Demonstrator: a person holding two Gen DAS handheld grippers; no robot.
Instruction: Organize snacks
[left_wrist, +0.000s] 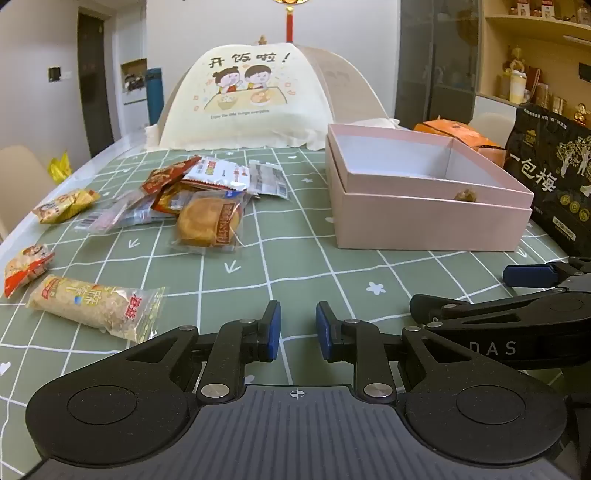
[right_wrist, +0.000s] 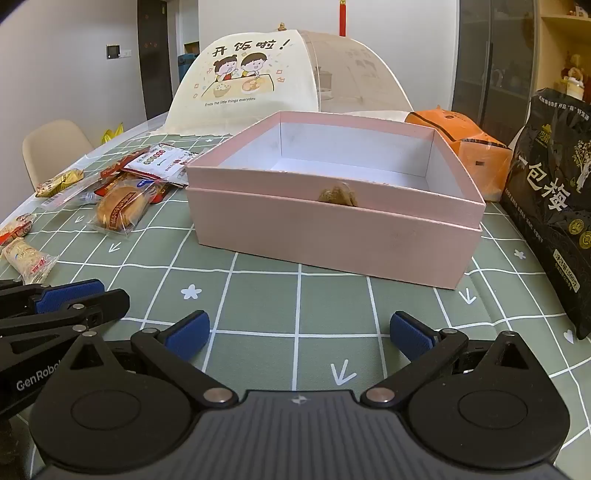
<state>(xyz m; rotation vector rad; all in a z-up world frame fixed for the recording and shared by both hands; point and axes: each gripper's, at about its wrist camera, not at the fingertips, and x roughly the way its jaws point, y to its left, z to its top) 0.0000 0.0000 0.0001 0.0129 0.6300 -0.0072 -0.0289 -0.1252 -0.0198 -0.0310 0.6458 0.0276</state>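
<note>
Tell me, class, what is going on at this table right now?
A person holds two grippers over a green checked tablecloth. Neither holds anything: the left gripper has its jaws nearly shut, the right gripper has its jaws wide open. Wrapped snacks lie scattered left of an open pink box, which looks empty as far as the views show. Sorting has not visibly started.

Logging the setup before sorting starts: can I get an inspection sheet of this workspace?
Surface: green checked tablecloth.
Job's things: wrapped snacks lie loose in a pile; pink box open, its visible interior bare.
Clutter: black plum bag, orange carton, food cover.
Grippers: left tool nearly shut, holding nothing; right tool open, holding nothing.
Cables: nothing seen.
Surroundings: chair, shelves.
</note>
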